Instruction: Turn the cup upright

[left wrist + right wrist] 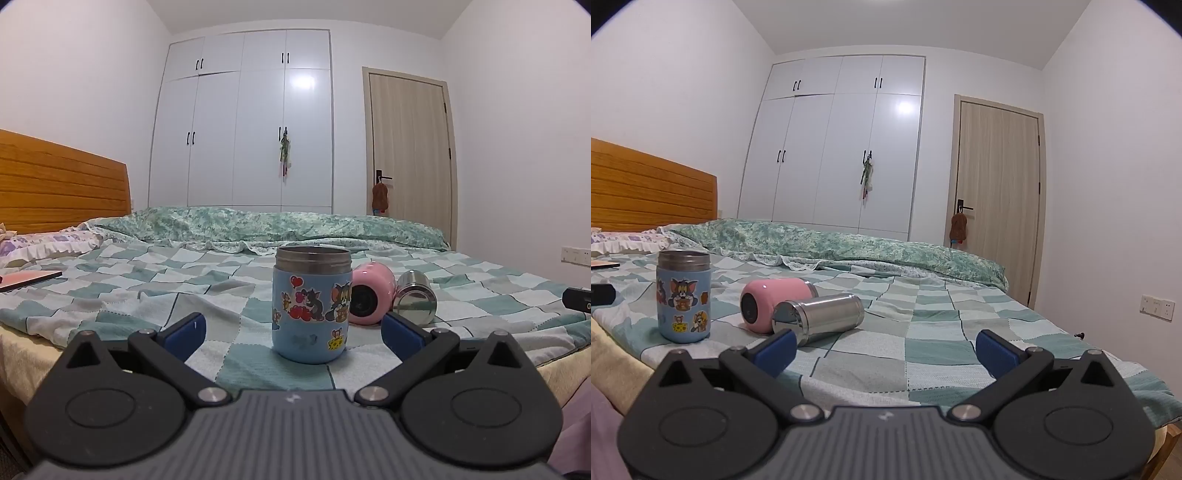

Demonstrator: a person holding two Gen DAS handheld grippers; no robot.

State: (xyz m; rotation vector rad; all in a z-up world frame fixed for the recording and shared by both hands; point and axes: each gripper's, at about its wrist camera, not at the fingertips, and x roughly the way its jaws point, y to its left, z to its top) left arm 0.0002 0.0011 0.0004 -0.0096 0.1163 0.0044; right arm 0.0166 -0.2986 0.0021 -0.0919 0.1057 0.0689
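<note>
we look across a bed [110,295] w/ a green-and-white checked cover, a rumpled floral duvet [258,225] bunched along its far side, a wooden headboard [55,184] at left. behind it stand a white wardrobe [243,122] and a closed pale door [410,147], w/ a wall socket [1157,306] low on the right wall.

the left gripper [291,332] hovers low at the near edge of the bed, released, its blue pads spread wide; the blue cartoon cup [311,304] stands upright on the cover just ahead, lined up w/ the gap, steel mouth up, touching neither pad. the right gripper [884,349] is also released, pads wide apart over bare cover, gripping nothing.

just behind and right of the blue cup the pink cup [775,302] lies on its side, dark base toward us. the steel cup [820,317] lies on its side right beside it, on the near right; in the right wrist view its base end sits just past the right gripper's left pad, and whether they touch we cannot tell.

a pink notebook [26,278] lies flat at far left of the bed.
</note>
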